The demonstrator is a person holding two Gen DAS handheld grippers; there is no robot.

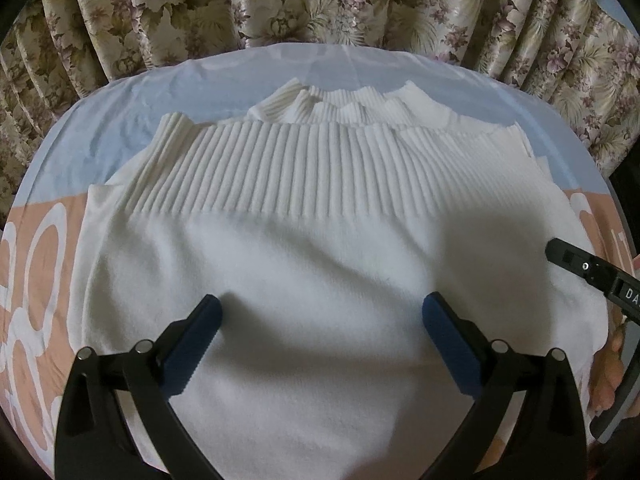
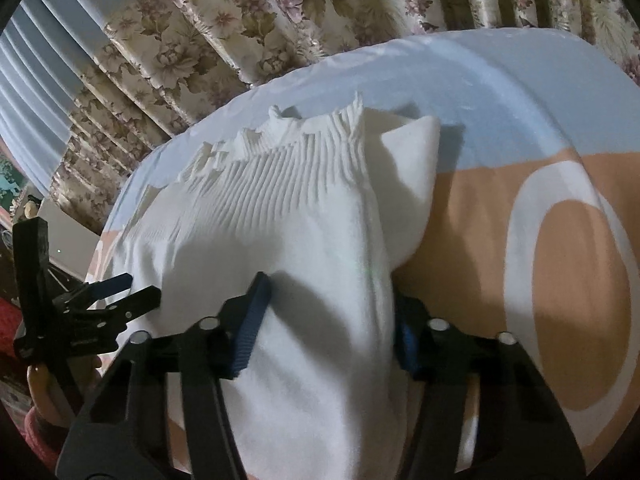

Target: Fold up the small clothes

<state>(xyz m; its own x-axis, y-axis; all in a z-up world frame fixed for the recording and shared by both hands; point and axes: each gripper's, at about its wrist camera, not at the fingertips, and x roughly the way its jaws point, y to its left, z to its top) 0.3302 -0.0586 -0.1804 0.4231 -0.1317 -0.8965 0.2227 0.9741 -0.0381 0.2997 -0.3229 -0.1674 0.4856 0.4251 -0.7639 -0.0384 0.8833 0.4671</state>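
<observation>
A white knit garment [image 1: 312, 272] with a ribbed band [image 1: 320, 168] lies folded over on the bed. My left gripper [image 1: 320, 320] is open just above its smooth part, holding nothing. In the right wrist view the same garment [image 2: 320, 260] runs between the jaws of my right gripper [image 2: 328, 312], which stand open around its right edge; the right finger is partly hidden behind the cloth. A folded corner [image 2: 412, 168] sticks out to the right. The left gripper [image 2: 120, 292] shows at the garment's left edge. The right gripper's tip [image 1: 568, 256] shows at the right in the left wrist view.
The bed sheet [image 1: 52, 248] is peach with white rings near me and pale blue [image 1: 240, 76] farther off. Floral curtains [image 1: 320, 4] hang right behind the bed. Dark furniture and clutter [image 2: 16, 240] stand off the bed's left side.
</observation>
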